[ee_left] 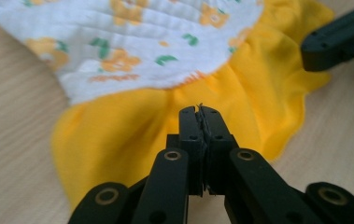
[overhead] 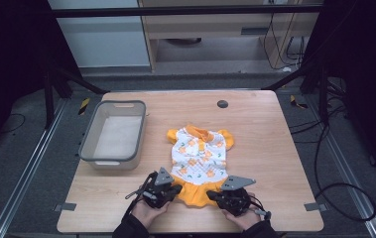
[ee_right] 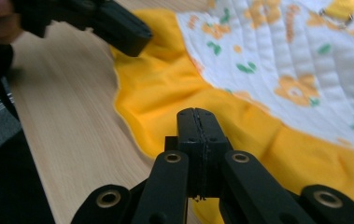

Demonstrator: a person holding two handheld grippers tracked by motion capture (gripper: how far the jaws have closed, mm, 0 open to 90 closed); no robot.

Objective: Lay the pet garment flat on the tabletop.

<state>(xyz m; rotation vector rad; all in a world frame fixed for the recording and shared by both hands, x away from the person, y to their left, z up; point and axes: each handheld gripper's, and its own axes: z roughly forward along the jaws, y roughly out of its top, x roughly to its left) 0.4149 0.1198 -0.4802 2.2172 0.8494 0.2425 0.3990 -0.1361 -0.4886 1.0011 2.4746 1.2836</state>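
Note:
A small dress [overhead: 198, 158] lies flat on the wooden table [overhead: 275, 148], white with orange flowers, orange collar and sleeves, and a yellow-orange skirt toward the near edge. My left gripper [overhead: 178, 191] sits at the skirt's left corner, jaws pressed together over the yellow fabric [ee_left: 118, 130], tips [ee_left: 199, 112] showing no cloth between them. My right gripper [overhead: 210, 196] sits at the skirt's right corner, also shut [ee_right: 197, 114], hovering above the yellow hem [ee_right: 165, 88]. Each gripper view shows the other gripper's jaw [ee_left: 343, 37] [ee_right: 114, 25] at the skirt's far edge.
A grey plastic bin [overhead: 89, 144] stands at the table's left side, with nothing in it. A small dark round cap [overhead: 222, 103] sits in the table top near the far edge. Cables trail on the floor to the right.

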